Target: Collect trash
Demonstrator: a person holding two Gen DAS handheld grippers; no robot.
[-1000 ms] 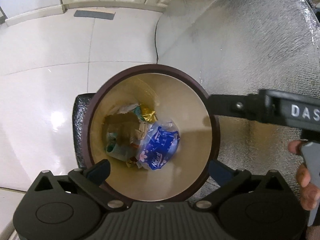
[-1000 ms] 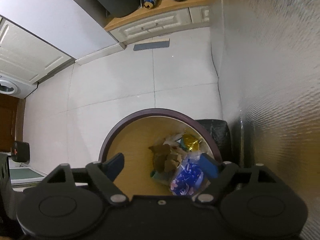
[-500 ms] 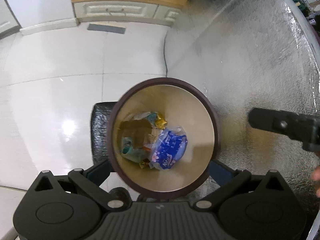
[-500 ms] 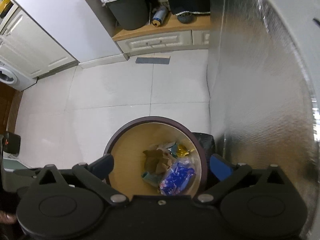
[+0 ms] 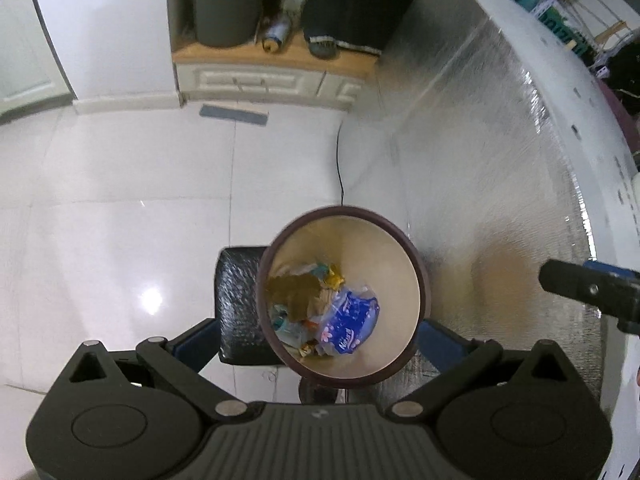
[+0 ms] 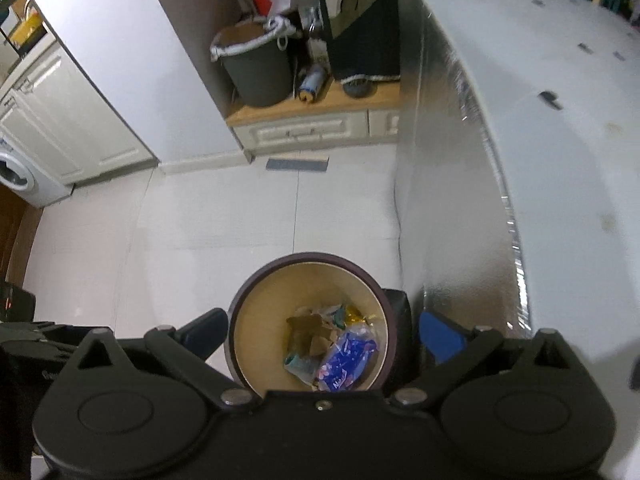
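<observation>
Fingers (image 5: 196,344) splayed, trash bin (image 5: 420,280) between, below

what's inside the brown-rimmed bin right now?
Trash bin holds a blue printed plastic packet, brown crumpled paper, a gold foil wrapper and teal scraps. Whatever lies beneath that pile is covered.

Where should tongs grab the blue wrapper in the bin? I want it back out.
Take the blue wrapper by its crumpled upper end, coming straight down through the open mouth of the trash bin. It lies on top of the other trash, and the bin's walls block any sideways approach.
</observation>
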